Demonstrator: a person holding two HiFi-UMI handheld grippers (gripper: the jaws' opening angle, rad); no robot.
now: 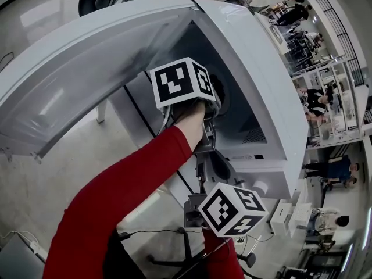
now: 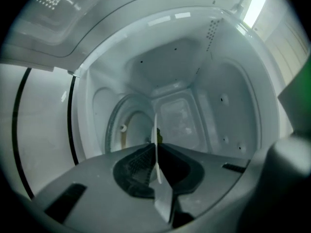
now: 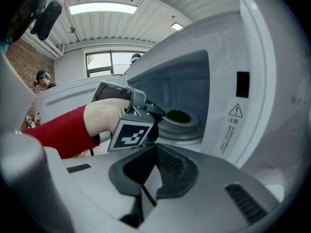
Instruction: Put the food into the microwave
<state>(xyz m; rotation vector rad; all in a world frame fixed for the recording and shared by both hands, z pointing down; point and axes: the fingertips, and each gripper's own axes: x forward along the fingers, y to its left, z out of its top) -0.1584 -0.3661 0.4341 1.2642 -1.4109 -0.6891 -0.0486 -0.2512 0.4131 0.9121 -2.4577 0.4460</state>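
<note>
Though edge-on between the left tongs (image 2: 156,145), plate (image 2: 157,161) with food (image 2: 159,135) barely visible.

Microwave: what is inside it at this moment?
A plate of green food, its rim pinched by the left gripper. What lies under the plate is hidden.

In the head view the black-and-white marker cube (image 1: 181,81) of the left gripper (image 2: 158,171) hides its jaws inside the white box-shaped microwave (image 1: 273,97), whose open door (image 1: 70,86) runs off the left edge. In the left gripper view the thin white plate (image 2: 156,130) shows edge-on only. The dark-green food (image 2: 159,139) past its rim is too small to identify. The print on the triangle-marked warning label (image 3: 232,125) on the microwave's front frame is unreadable.
</note>
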